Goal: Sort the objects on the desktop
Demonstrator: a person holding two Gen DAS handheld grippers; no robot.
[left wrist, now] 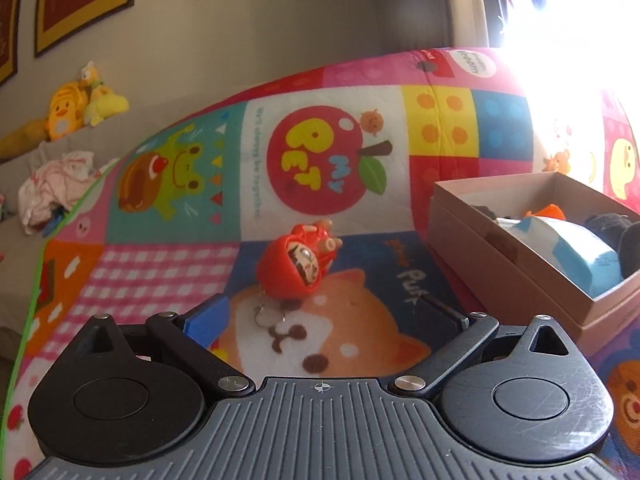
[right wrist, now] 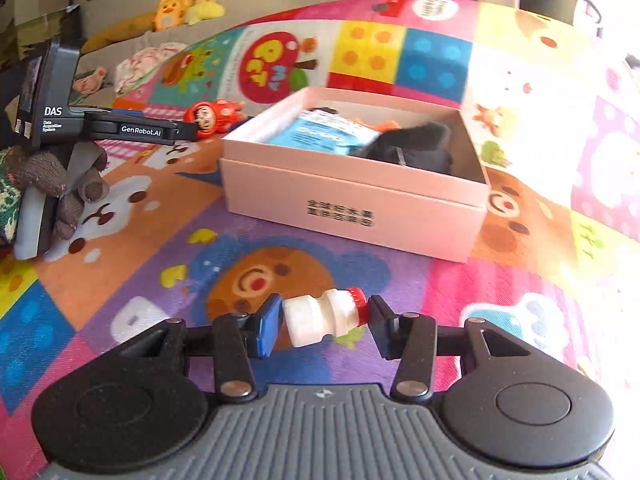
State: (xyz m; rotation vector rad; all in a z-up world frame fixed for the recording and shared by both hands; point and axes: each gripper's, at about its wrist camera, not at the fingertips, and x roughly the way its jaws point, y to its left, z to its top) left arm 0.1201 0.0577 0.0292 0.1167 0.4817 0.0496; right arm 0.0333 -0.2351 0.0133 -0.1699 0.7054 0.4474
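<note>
Right gripper (right wrist: 322, 322) is clamped end to end on a small white drink bottle (right wrist: 320, 318) with a red cap, one pad on its base and the other on the cap, held low over the cartoon patchwork play mat (right wrist: 360, 360) in front of the open pink cardboard box (right wrist: 352, 196). By my reading the pick is done and the carry comes next: the bottle needs lifting over the near wall and releasing into a free spot beside the blue packet (right wrist: 324, 132) and dark items already inside.

Left gripper (left wrist: 320, 320), held by a gloved hand (right wrist: 60, 184), has its jaws spread wide and empty just short of the red daruma keychain toy (left wrist: 298, 258), which lies on the mat left of the box. It likely has to advance and close on it.

Beyond the mat, plush toys (left wrist: 80, 100) and crumpled cloth (left wrist: 56, 184) rest on a grey sofa under framed wall pictures; strong window glare washes out the right side.
</note>
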